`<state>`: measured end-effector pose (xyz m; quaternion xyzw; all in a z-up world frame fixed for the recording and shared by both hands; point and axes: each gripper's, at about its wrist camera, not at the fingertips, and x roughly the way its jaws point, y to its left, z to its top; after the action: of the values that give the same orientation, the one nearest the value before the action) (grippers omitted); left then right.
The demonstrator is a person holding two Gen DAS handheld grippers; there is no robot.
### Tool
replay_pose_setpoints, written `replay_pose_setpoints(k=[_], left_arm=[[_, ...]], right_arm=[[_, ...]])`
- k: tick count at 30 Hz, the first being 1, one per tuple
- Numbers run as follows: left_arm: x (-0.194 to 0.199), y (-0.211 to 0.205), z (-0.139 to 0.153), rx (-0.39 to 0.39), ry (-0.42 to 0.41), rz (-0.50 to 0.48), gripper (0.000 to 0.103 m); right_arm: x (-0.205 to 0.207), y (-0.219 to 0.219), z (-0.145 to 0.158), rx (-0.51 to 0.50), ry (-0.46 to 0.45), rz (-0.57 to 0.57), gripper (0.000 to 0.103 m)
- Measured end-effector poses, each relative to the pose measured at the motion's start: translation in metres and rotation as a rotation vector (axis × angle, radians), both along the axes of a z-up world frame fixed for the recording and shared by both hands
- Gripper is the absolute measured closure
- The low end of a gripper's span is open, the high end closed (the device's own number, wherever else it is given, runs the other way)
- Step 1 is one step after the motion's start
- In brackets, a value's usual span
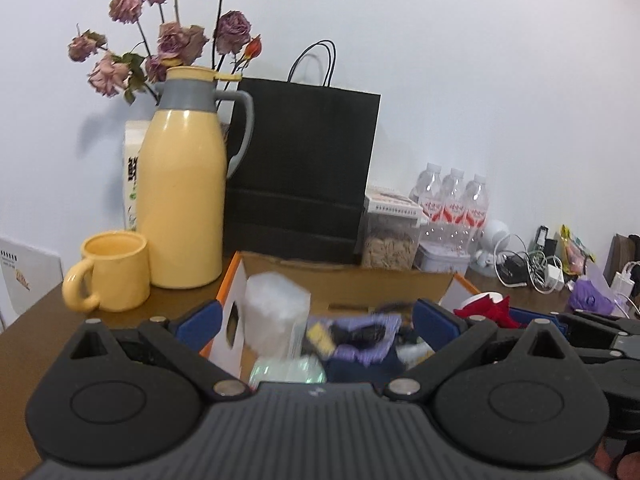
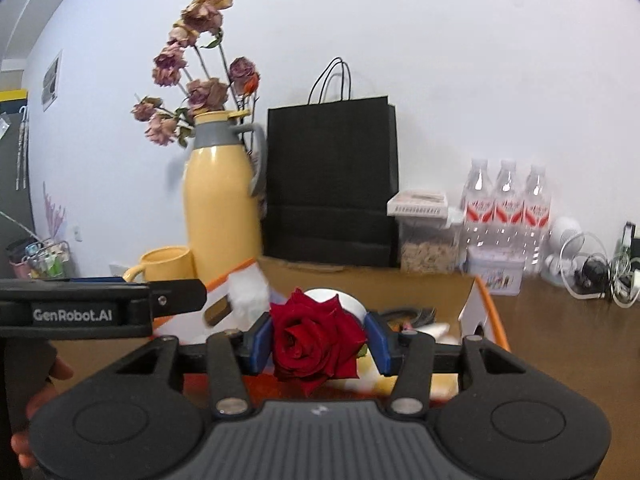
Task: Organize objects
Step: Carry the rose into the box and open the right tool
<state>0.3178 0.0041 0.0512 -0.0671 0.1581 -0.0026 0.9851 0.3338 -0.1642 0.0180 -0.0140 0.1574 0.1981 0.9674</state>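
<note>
My right tongs (image 2: 318,342) pinch one red rose (image 2: 316,340) above the open cardboard box (image 2: 486,308); my left tongs (image 1: 316,320) gape wide, empty, over its blurred clutter. On the worktop (image 2: 560,320) behind I count three water bottles (image 2: 506,200), one yellow jug (image 1: 184,184), one mug (image 1: 112,270), one black bag (image 1: 304,168).

My right gripper (image 2: 319,340) pinched a red rose (image 2: 316,340) between both blue pads (image 2: 259,344) — tilted slightly down. Left gripper (image 1: 316,322) spread wide, nothing gripped — beside the right.
</note>
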Motion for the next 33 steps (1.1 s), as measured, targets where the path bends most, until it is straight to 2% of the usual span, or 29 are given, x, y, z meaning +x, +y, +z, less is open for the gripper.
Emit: replay_pose_setpoints(k=[7,14,15,16,17,18,19,24,33], left_arm=[[0.048,-0.003,-0.003,-0.002,0.027,0.038,0.0],[0.072,0.005,-0.016,0.005,0.057,0.043,0.0],[0.074,0.006,-0.016,0.005,0.059,0.043,0.0],[0.075,0.008,-0.017,0.005,0.061,0.045,0.0],[0.076,0.008,-0.017,0.006,0.063,0.047,0.0],[0.076,0.009,-0.018,0.006,0.065,0.048,0.0],[0.076,0.01,-0.018,0.005,0.067,0.049,0.0],[0.065,0.01,-0.012,0.016,0.052,0.04,0.0],[0.011,0.01,0.006,0.036,0.021,0.01,0.0]], right_arm=[[0.055,0.006,-0.004,-0.018,0.022,-0.071,0.054],[0.093,0.003,-0.023,-0.03,0.071,-0.095,0.052],[0.096,0.002,-0.025,-0.031,0.078,-0.097,0.049],[0.098,0.001,-0.027,-0.032,0.084,-0.095,0.033],[0.099,0.0,-0.028,-0.031,0.087,-0.099,0.023],[0.098,-0.001,-0.028,-0.031,0.081,-0.11,0.006],[0.096,-0.002,-0.028,-0.035,0.074,-0.117,0.0],[0.089,-0.003,-0.023,-0.049,0.106,-0.112,0.0],[0.039,-0.002,-0.003,-0.06,0.073,-0.094,0.0]])
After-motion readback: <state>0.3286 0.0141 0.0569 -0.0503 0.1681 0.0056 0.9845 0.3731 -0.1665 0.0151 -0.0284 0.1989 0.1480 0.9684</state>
